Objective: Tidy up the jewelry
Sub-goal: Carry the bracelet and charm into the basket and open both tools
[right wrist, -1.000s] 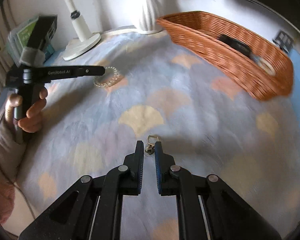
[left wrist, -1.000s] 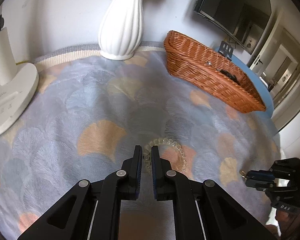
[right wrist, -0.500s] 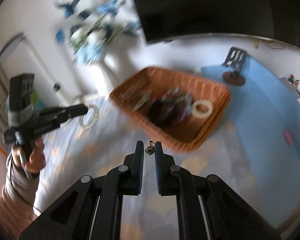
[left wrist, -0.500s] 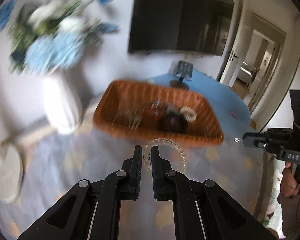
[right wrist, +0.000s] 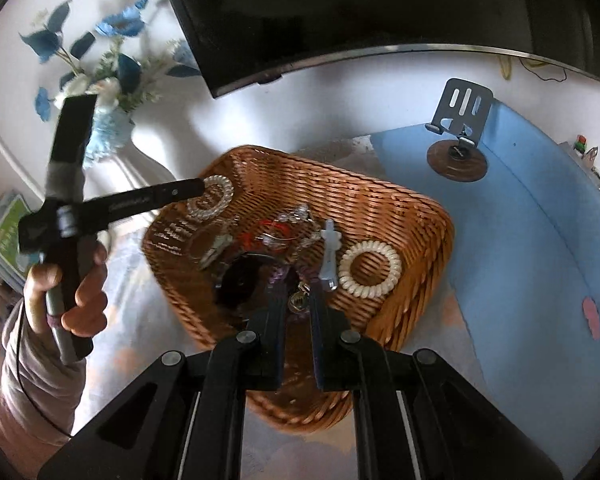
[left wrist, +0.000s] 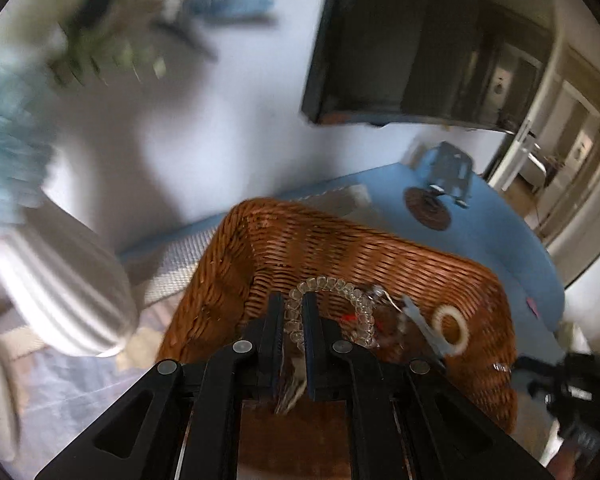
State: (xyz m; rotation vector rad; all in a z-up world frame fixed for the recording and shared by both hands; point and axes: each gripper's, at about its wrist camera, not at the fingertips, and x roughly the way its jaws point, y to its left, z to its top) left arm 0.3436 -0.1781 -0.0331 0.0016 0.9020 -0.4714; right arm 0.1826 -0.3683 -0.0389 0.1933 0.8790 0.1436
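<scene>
My left gripper [left wrist: 293, 309] is shut on a clear beaded bracelet [left wrist: 342, 300] and holds it over the wicker basket [left wrist: 340, 248]. The right wrist view shows that bracelet [right wrist: 211, 198] hanging from the left gripper [right wrist: 202, 187] above the basket's [right wrist: 404, 216] far left corner. My right gripper [right wrist: 299, 300] is shut on a small metal charm [right wrist: 298, 301] above the basket's near side. Inside lie a white coil hair tie [right wrist: 370, 268], a pale hair clip [right wrist: 329, 254], a black round piece [right wrist: 242, 280] and tangled jewelry.
A white ribbed vase [left wrist: 60, 292] with blue flowers [right wrist: 112, 60] stands left of the basket. A phone stand [right wrist: 460, 132] sits on the blue tabletop [right wrist: 540, 240] behind. A dark TV [right wrist: 340, 12] hangs on the wall. A patterned cloth [right wrist: 432, 340] covers the near table.
Both grippers lifted their pieces off the cloth and moved forward over the basket. The bracelet and charm stay clamped.
</scene>
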